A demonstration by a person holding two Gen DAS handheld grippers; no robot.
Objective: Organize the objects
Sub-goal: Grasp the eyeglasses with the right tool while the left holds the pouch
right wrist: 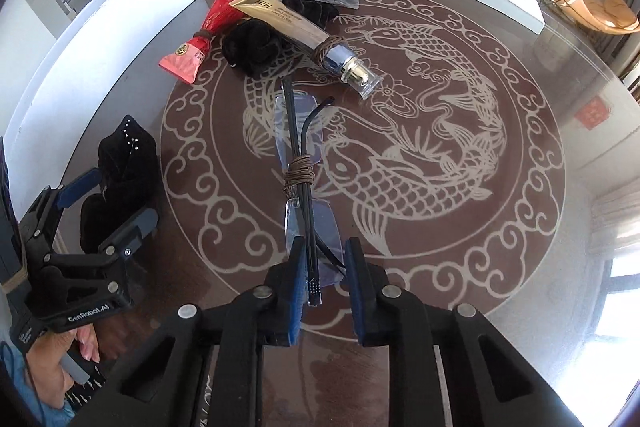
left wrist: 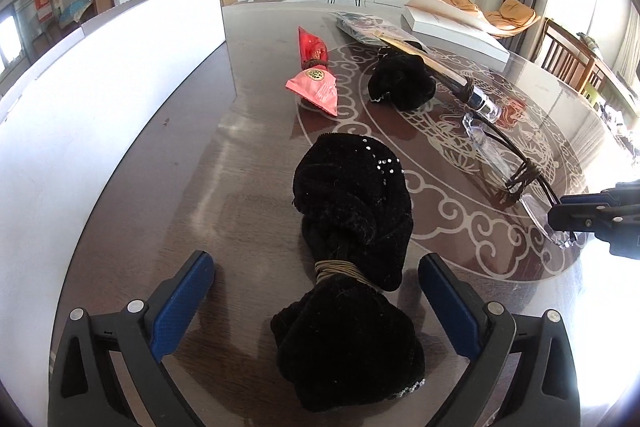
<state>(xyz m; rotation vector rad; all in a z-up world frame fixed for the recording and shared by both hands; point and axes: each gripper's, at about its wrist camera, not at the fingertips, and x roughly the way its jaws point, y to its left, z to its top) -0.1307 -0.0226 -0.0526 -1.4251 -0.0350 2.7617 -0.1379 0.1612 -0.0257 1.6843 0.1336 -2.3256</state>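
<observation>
The right tool (right wrist: 322, 281) is found closed on the near end of the folded glasses (right wrist: 306, 183), pads pressed on the temples and lens. The left tool (left wrist: 316, 295) is held wide open astride a black velvet bundle (left wrist: 352, 227), which lies untouched on the bench (left wrist: 200, 167). The glasses, bound with brown cord, are judged light, stiff and fragile, with slippery lenses; a grasp at the cord-wrapped middle is advised. The bundle is judged soft and compressible, best taken at its tied waist.
</observation>
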